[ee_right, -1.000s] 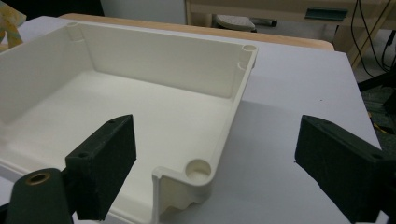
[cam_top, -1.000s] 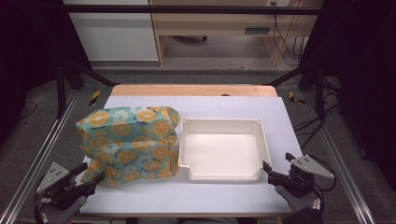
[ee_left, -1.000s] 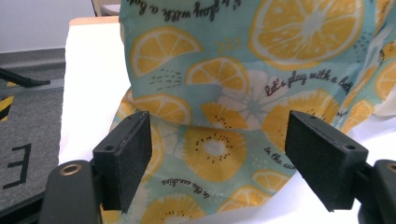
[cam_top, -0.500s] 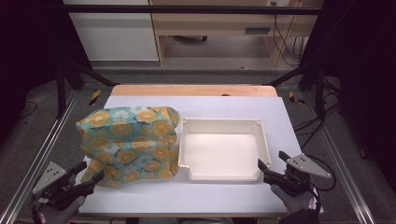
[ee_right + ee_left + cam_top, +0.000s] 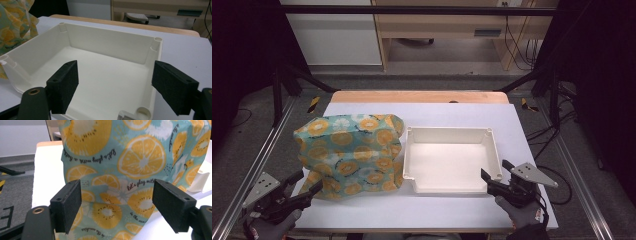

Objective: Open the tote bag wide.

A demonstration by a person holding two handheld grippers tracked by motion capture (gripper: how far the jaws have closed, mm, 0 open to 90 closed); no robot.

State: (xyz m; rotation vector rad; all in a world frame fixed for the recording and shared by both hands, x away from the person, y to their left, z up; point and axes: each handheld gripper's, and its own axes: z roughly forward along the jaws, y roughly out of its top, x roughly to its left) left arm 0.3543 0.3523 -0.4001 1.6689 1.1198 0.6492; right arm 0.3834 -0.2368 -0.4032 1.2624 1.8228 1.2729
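A rumpled teal cloth with orange-slice print (image 5: 349, 152) lies heaped on the left half of the white table. A shallow white plastic tray (image 5: 412, 150) stands right beside it, with nothing inside. My left gripper (image 5: 307, 182) is open at the cloth's near left corner, and in the left gripper view the cloth (image 5: 130, 170) rises just beyond the spread jaws of that gripper (image 5: 122, 207). My right gripper (image 5: 495, 175) is open at the tray's near right corner. In the right gripper view the tray (image 5: 110, 45) lies right in front of the open right gripper (image 5: 120, 87).
The white tabletop (image 5: 512, 130) has bare room behind and to the right of the tray. A wooden strip (image 5: 417, 96) runs along its far edge. Metal frame rails (image 5: 259, 160) flank both sides, and cables (image 5: 562, 172) lie on the floor at the right.
Both grippers have moved forward over the last second: the left toward the cloth's near corner, the right up to the tray's near right corner. Cloth and tray have not moved.
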